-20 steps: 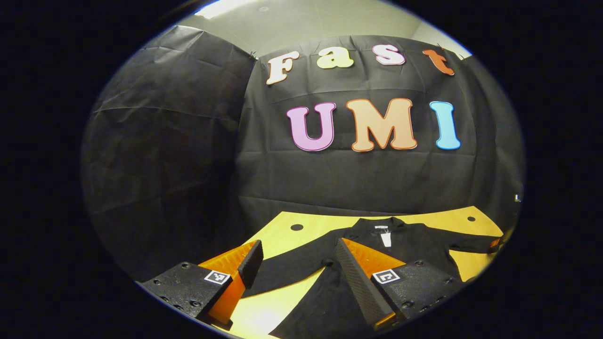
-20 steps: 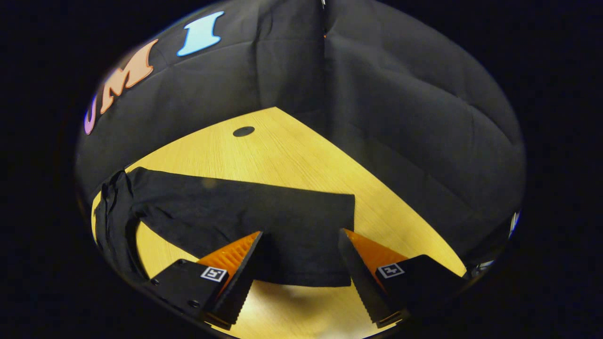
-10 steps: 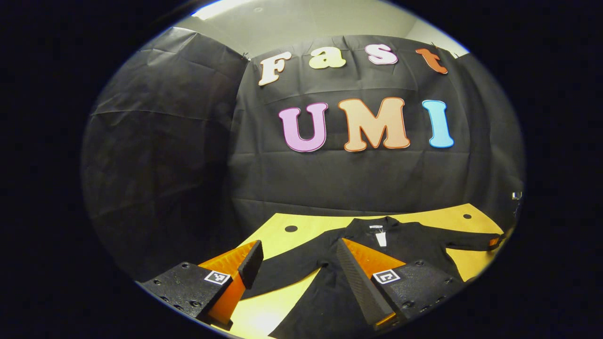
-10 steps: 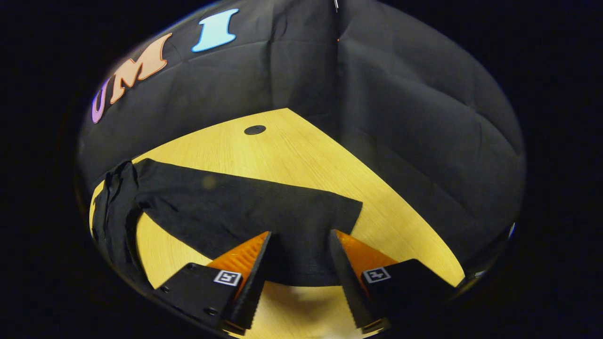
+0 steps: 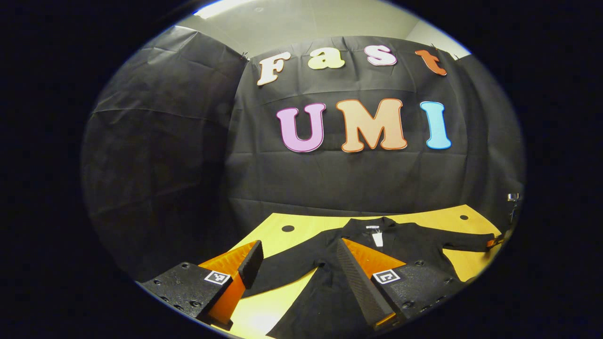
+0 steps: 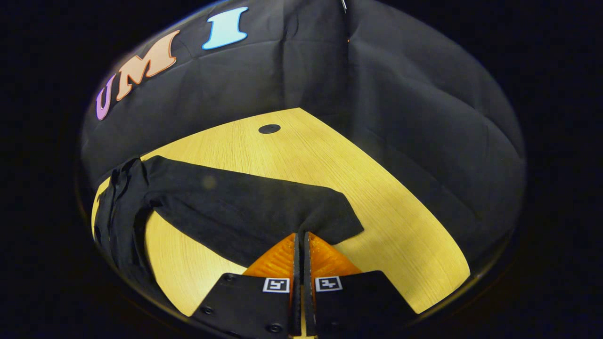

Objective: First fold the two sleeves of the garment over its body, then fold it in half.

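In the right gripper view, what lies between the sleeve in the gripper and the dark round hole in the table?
Only bare wooden table lies between the sleeve and the hole, as the right gripper view shows.

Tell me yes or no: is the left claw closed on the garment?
No. In the left gripper view the left claw stands wide open above the black garment, its fingers well apart and gripping nothing.

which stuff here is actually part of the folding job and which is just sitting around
Part of the job:
- black garment
- its sleeve, pinched at the end by the right tongs
- left tongs, open above the other sleeve

Just there:
- wooden table
- white neck tag
- round table hole
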Demonstrator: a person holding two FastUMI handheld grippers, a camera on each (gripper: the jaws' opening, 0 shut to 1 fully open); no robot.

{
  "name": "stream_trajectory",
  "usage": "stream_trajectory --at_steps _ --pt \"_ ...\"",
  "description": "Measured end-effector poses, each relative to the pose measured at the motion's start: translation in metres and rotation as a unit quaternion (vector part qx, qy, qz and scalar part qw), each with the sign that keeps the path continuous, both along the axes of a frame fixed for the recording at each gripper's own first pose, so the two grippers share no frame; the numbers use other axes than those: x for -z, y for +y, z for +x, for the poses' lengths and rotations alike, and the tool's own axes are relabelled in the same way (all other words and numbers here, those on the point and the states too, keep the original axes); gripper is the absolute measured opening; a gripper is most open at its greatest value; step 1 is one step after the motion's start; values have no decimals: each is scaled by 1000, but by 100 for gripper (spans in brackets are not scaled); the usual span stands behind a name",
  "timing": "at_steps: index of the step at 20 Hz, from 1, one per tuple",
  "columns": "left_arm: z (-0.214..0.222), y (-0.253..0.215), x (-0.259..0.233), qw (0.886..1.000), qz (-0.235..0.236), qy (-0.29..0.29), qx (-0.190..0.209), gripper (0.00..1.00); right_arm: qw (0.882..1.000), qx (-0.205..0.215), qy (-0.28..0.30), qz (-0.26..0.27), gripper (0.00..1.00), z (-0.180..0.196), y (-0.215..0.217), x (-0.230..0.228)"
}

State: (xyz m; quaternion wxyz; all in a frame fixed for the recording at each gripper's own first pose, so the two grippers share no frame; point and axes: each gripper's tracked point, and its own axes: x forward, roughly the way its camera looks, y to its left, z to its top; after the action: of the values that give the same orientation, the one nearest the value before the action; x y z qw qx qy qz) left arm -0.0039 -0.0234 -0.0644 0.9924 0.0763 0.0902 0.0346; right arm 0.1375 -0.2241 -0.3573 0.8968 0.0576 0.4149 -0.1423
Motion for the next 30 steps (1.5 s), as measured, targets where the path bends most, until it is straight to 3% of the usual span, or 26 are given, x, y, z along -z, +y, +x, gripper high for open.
stream_trajectory --at_steps 2,6,12,17,30 --pt "-3 3 2 1000 2 2 -2 94 1000 6 7 2 1 -1 0 -1" --pt "-6 11 -3 1000 13 -1 -3 94 1000 -4 -7 -12 3 3 0 -15" --pt "-7 15 4 1000 -1 5 3 94 998 -14 -65 -18 2 19 13 -83" --pt "-3 20 8 1000 -6 8 19 94 993 -30 -112 -21 0 45 66 -128" --pt "-11 80 8 1000 -15 11 -3 94 965 -156 -212 1 2 101 261 -218"
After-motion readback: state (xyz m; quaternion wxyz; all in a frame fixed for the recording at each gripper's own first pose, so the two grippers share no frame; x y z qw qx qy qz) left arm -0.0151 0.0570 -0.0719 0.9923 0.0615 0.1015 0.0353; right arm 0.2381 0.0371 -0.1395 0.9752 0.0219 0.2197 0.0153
